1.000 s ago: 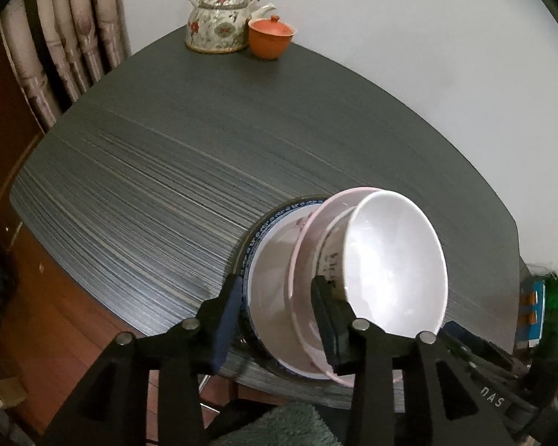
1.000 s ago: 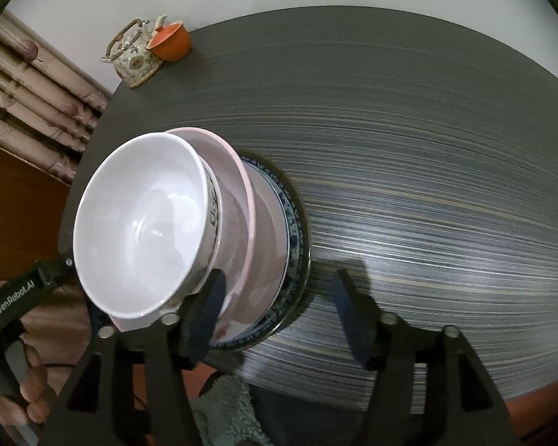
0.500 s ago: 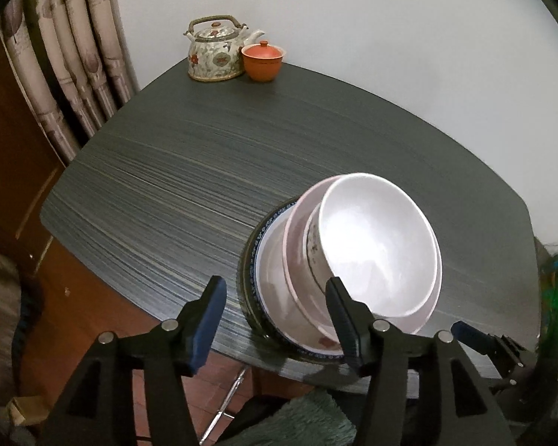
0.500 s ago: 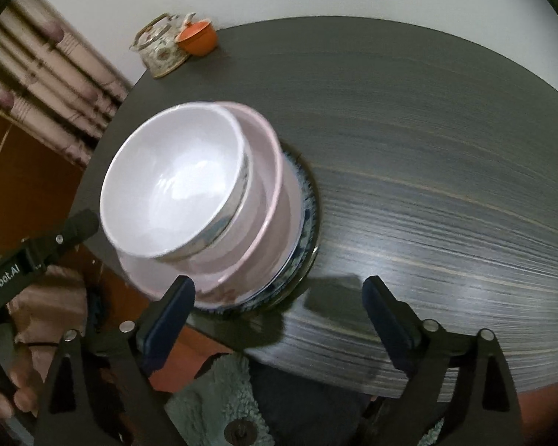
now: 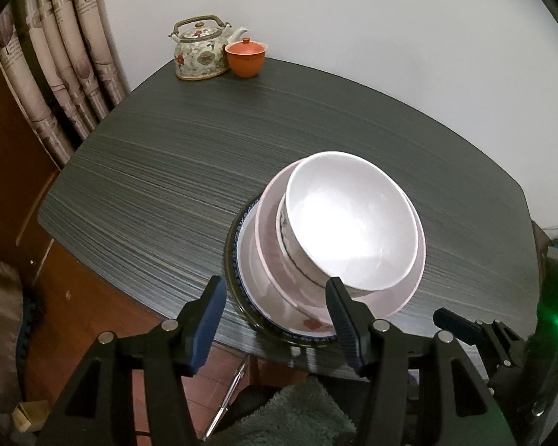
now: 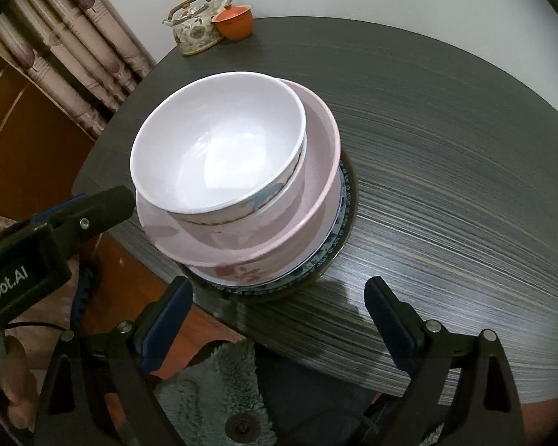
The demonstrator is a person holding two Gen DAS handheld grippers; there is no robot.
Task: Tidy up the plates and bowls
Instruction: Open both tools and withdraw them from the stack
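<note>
A white bowl (image 5: 349, 223) (image 6: 219, 148) sits in a pink bowl (image 5: 416, 275) (image 6: 316, 193) on a blue-rimmed plate (image 5: 241, 278) (image 6: 338, 230). The stack stands near the front edge of the dark table (image 5: 167, 167) (image 6: 446, 148). My left gripper (image 5: 275, 286) is open just in front of the stack's left side and holds nothing. My right gripper (image 6: 279, 284) hangs at the stack's near edge with its jaws opening wide and no pad touching the dishes. One finger of the left gripper (image 6: 104, 204) shows beside the pink bowl.
A floral teapot (image 5: 201, 52) (image 6: 195, 29) and an orange lidded cup (image 5: 246, 57) (image 6: 234, 22) stand at the table's far corner by the wall. Curtains (image 5: 55, 74) hang at the left. Green fuzzy fabric (image 6: 212, 390) lies below the table's front edge.
Both grippers have drawn back from the stack and spread their jaws. The left one has let go of the dishes' rims. The stack stays in place.
</note>
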